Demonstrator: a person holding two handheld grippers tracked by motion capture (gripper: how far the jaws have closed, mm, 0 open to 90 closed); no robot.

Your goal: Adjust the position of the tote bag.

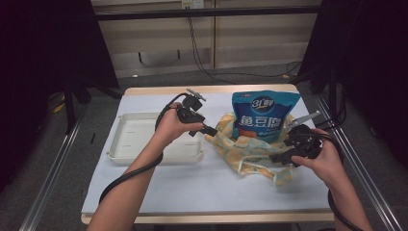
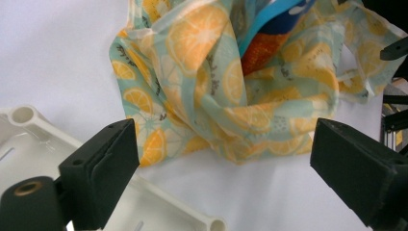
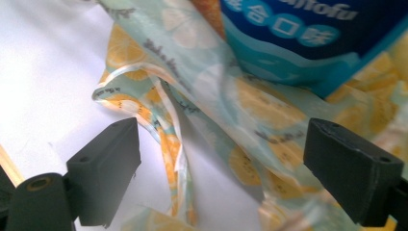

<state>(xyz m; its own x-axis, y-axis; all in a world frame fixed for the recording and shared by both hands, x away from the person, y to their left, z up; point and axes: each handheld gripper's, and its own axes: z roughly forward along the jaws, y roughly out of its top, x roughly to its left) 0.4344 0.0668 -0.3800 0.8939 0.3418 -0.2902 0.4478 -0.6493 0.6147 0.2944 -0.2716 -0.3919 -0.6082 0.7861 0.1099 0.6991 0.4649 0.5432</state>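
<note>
On the counter [image 1: 192,187] the soft, light bag [image 1: 243,149] looks floppy, best pinched at its rim by the 2 wide-open, empty grippers, left [image 1: 211,131] and right [image 1: 275,157].

A white-covered tabletop [image 1: 202,187] with a pale wooden edge stands on a grey floor [image 1: 57,159]. Metal rails [image 1: 45,178] flank it. Behind, a beige panelled wall [image 1: 159,33] carries hanging black cables [image 1: 197,48]. Dark curtains [image 1: 43,48] frame both sides.
</note>
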